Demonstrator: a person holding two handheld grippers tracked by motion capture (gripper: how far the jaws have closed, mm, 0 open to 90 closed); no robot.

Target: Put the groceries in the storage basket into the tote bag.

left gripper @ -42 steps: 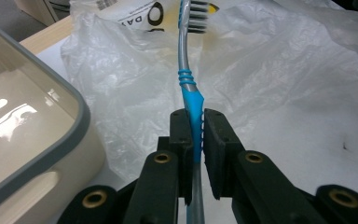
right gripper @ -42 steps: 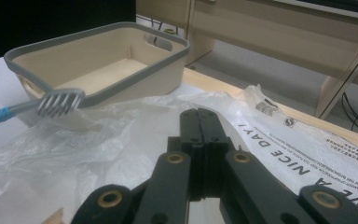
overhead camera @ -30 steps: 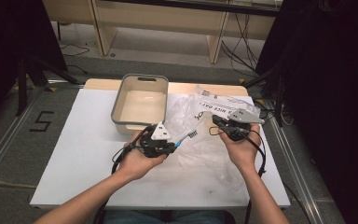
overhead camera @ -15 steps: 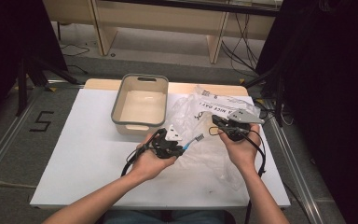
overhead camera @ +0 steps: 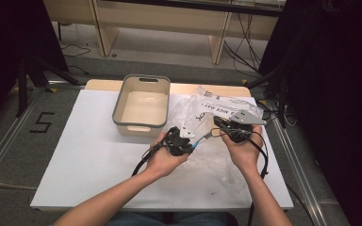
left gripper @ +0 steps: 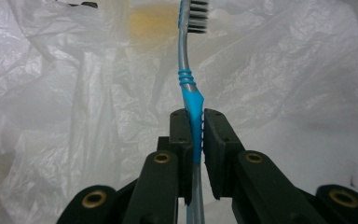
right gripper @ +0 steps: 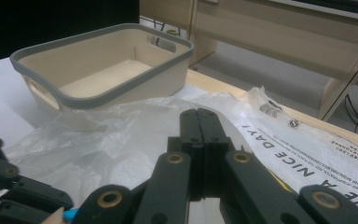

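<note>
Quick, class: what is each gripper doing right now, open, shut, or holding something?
Left gripper: shut on the blue and grey plastic toothbrush, gripped at its handle.
Right gripper: shut; whether it pinches the clear plastic bag cannot be told.

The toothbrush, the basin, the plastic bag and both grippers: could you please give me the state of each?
toothbrush: clamped by its blue handle, bristle head pointing away over the bag.
left gripper: shut on the toothbrush.
right gripper: shut, its jaws pressed together; whether bag film is pinched, I cannot tell.
basin: upright on the table, empty.
plastic bag: crumpled, lying flat on the table.
</note>
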